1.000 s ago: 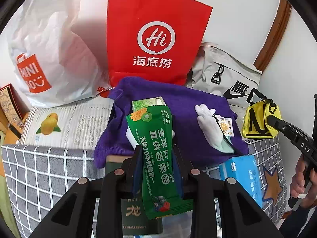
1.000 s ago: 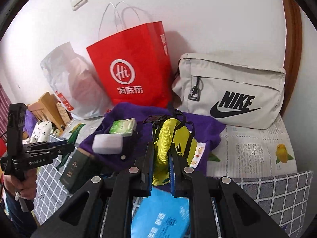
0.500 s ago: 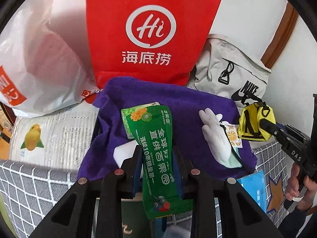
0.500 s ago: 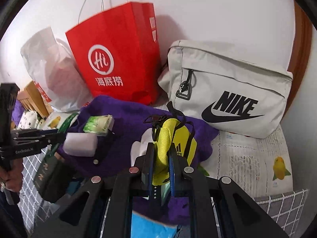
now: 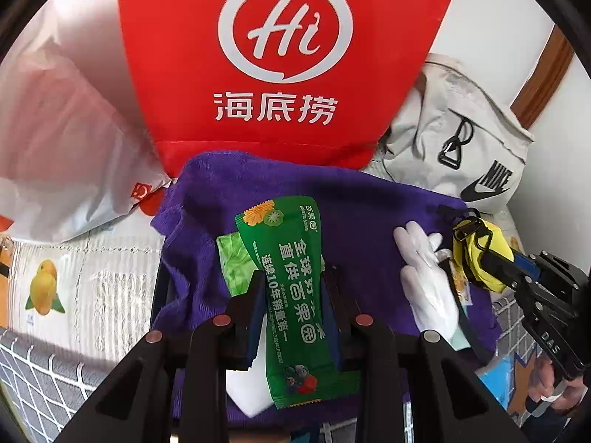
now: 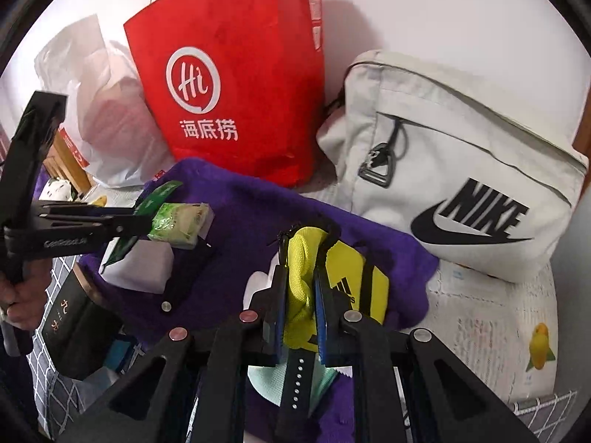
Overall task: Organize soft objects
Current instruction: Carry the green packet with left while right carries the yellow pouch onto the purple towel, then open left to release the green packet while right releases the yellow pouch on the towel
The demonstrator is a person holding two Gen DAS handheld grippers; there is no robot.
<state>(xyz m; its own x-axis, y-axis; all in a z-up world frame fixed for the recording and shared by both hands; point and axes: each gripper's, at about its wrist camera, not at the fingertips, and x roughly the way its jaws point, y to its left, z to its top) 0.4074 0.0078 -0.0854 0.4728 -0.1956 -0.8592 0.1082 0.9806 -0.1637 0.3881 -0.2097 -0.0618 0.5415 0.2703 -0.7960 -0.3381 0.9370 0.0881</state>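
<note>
My left gripper [image 5: 293,288] is shut on a green snack packet [image 5: 291,295] and holds it above a purple towel [image 5: 354,199]. It also shows in the right wrist view [image 6: 140,217]. My right gripper [image 6: 299,277] is shut on a yellow drawstring pouch [image 6: 303,280], seen too in the left wrist view [image 5: 480,254], at the towel's right edge. On the towel lie a green tissue pack [image 6: 181,225], a white block [image 6: 140,269] and a white glove [image 5: 428,280].
A red paper bag [image 5: 284,55] stands against the wall behind the towel. A white plastic bag [image 5: 62,129] is at its left, a grey Nike bag [image 6: 461,184] at its right. A dark box [image 6: 70,328] and a blue packet [image 5: 498,380] lie near the front.
Both grippers have moved forward toward the red bag and the wall, each carrying its object. The towel and bags now look closer and larger.
</note>
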